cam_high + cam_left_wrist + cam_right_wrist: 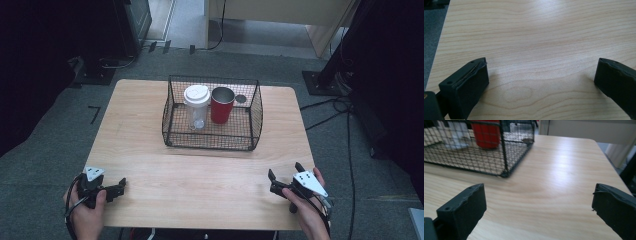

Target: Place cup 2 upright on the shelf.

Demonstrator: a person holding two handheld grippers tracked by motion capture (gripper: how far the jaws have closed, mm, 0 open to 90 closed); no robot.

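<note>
**Both grippers parked wide, cups still in the basket: set up the reach**

We've got the left gripper [118, 189] and right gripper [284, 179] low at the near edge of the surface [150, 150], both with jaws spread wide and nothing between them. In the left gripper view we see bare wood grain between the jaws. The right gripper view looks toward the wire basket [506, 162], well apart from the jaws.

The basket [255, 115] sits at the far middle of the surface. Inside it, a clear cup with white lid [196, 102] stands upright on the left, and a red cup [221, 106] stands upright just beside it on the right; we cannot tell whether they touch. A small dark round thing [241, 99] sits behind the red cup; too small to say what it is.

We judge the step as the first reach into the basket. The right gripper is closer to the red cup [486, 132], so we would take that first. Come in from above through the open top, not through the mesh. Keep the jaws wide until they straddle the cup wall, and close on the side away from the lidded cup [455, 133] so it doesn't get knocked. Lift straight up past the rim wire before moving sideways. Watch the trailing cable near the mesh.
</note>
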